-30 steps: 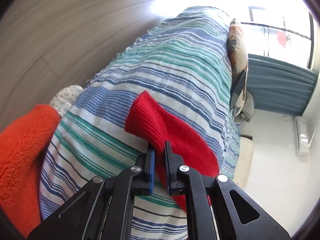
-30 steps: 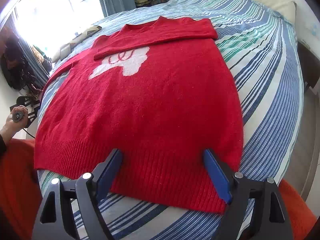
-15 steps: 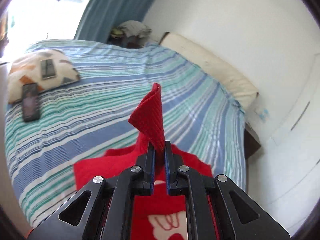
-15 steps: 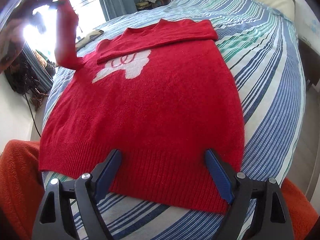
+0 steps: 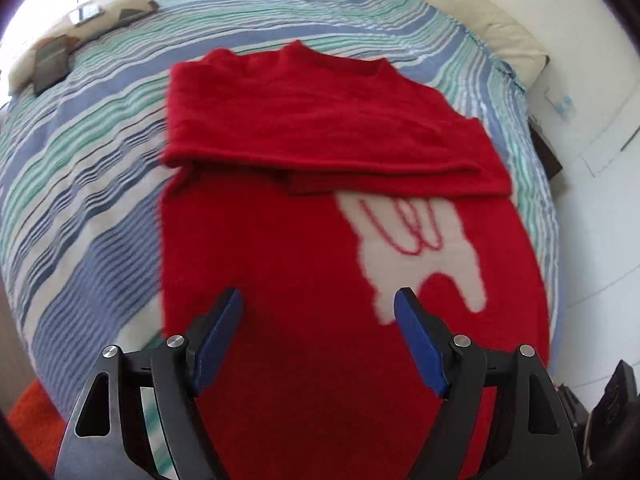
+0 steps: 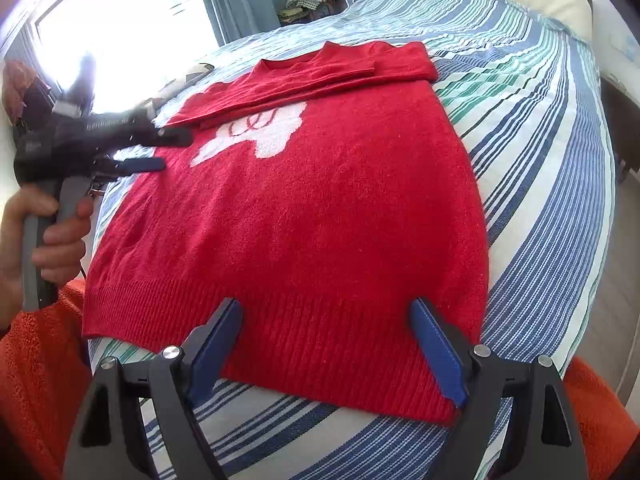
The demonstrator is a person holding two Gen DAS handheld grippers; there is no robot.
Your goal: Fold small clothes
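Observation:
A red knit sweater (image 6: 312,208) with a white animal patch (image 6: 260,132) lies flat on the striped bed. Both sleeves are folded across its chest below the collar (image 5: 320,120). My left gripper (image 5: 318,304) is open and empty, hovering over the sweater's left side; it also shows in the right wrist view (image 6: 172,152), held in a hand. My right gripper (image 6: 326,312) is open and empty, just above the ribbed hem (image 6: 280,336) at the near edge.
The bed has a blue, green and white striped cover (image 6: 540,160). A patterned cushion with a phone on it (image 5: 52,64) lies at the far left. A cream pillow (image 5: 480,20) is at the headboard. An orange towel (image 6: 36,380) covers the near edge.
My left gripper carried the sleeve cuff up and across the chest, let it go and opened. The sleeve now lies folded over the other one. The right gripper stayed still.

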